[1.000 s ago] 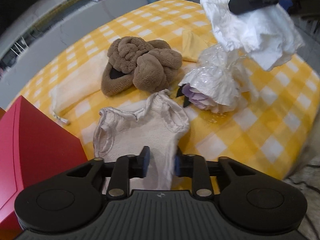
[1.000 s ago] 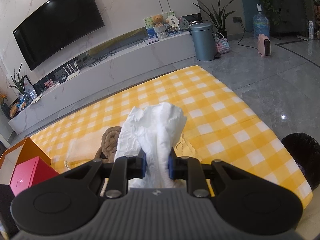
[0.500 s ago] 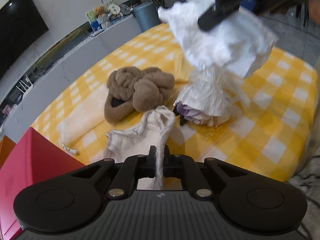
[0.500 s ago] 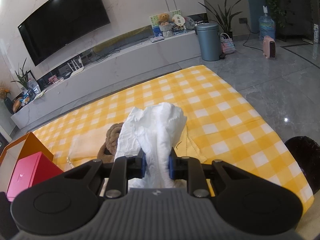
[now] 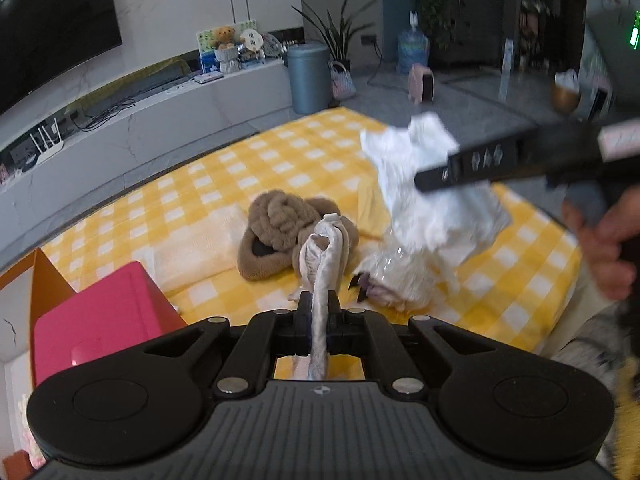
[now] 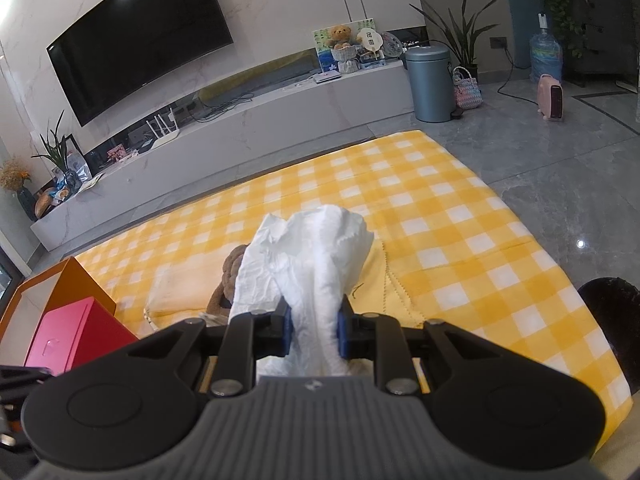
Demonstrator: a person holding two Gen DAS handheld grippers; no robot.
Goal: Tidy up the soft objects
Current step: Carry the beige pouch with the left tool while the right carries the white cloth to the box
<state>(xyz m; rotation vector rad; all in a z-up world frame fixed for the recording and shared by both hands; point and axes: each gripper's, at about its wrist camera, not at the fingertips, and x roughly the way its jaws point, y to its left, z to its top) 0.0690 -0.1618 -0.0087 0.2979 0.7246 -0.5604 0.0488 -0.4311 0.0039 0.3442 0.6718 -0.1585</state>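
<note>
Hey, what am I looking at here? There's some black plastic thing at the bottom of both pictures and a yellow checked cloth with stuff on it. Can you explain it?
The black shapes are two hand-held grippers, each carrying a wide-angle camera that looks out along its two fingers; a person holds one in each hand.

The left gripper is shut on a pale cream cloth garment, lifted off the surface. The same picture shows the right gripper from the side.

The right gripper is shut on a crumpled white sheet.

On the yellow checked cloth lie a brown plush slipper, a bundle in clear plastic wrap and a pale flat cloth. A red box stands to the left.
</note>
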